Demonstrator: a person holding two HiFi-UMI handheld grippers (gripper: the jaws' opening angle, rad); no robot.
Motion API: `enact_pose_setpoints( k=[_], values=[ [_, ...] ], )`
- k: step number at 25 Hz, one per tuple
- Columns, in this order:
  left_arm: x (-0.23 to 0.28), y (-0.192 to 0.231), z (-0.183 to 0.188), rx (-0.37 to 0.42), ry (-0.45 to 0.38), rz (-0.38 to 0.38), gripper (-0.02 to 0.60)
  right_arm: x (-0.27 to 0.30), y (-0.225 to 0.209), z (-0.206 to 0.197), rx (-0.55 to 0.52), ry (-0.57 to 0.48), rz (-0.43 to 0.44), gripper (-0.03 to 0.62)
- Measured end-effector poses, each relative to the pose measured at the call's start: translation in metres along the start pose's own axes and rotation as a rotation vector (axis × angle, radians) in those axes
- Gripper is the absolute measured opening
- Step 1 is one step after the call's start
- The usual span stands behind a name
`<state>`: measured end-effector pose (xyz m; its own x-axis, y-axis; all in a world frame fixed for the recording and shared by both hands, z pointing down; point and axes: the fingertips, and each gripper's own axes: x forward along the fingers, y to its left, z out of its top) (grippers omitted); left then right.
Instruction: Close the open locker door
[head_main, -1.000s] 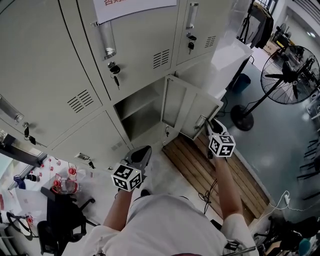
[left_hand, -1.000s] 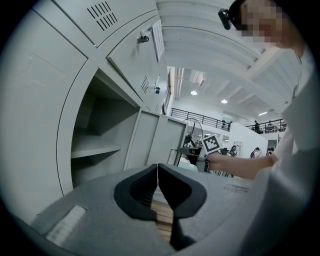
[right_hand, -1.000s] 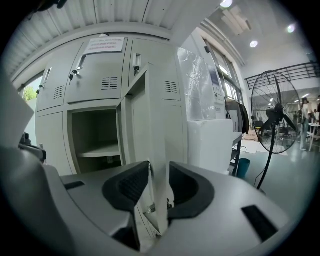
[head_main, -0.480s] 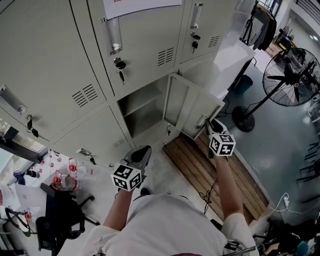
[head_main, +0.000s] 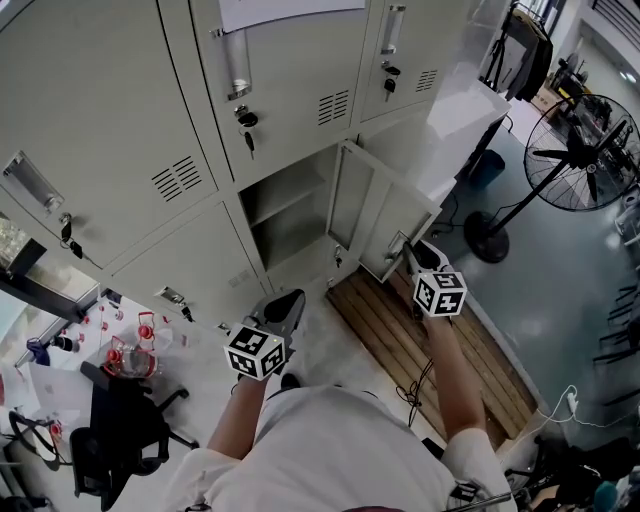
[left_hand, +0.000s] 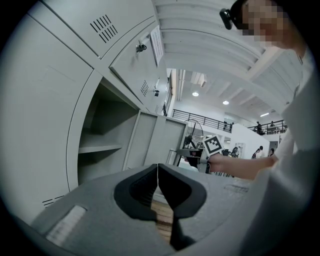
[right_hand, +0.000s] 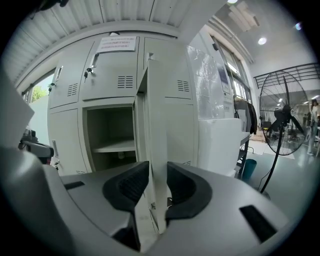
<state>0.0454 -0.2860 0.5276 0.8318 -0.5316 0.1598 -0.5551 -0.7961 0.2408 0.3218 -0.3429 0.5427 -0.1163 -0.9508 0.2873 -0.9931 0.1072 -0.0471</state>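
Head view: the locker door (head_main: 385, 215) stands swung out from its compartment in the lower row of grey lockers, above a wooden floor pallet (head_main: 400, 340). The right claw (head_main: 418, 252) is at the door's free edge; the left claw (head_main: 284, 308) hangs lower and well apart from it, touching nothing

Left gripper view: the left claw (left_hand: 158, 175) has its jaws pressed together with nothing between them. Beyond it are the open compartment with its shelf (left_hand: 97, 148) and the door (left_hand: 155, 142)

Right gripper view: the right claw (right_hand: 157, 175) stands wide, and the upright edge of the door (right_hand: 155, 110) fills the gap, with a pad against each face. The shelf (right_hand: 116, 146) shows at the left and a standing fan (right_hand: 282, 120) at the right
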Motion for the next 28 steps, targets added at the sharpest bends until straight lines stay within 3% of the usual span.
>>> enact_pose_setpoints(
  k=[12,28],
  values=[
    [-0.019,-0.005,-0.005,-0.014,-0.010,0.013,0.016,-0.012,0.069,0.000,-0.031,-0.003,0.134,0.104],
    [-0.053,0.010,-0.011,-0.025,-0.012,0.060,0.016,-0.014,0.136,-0.003,-0.046,-0.033,0.222,0.130]
  ],
)
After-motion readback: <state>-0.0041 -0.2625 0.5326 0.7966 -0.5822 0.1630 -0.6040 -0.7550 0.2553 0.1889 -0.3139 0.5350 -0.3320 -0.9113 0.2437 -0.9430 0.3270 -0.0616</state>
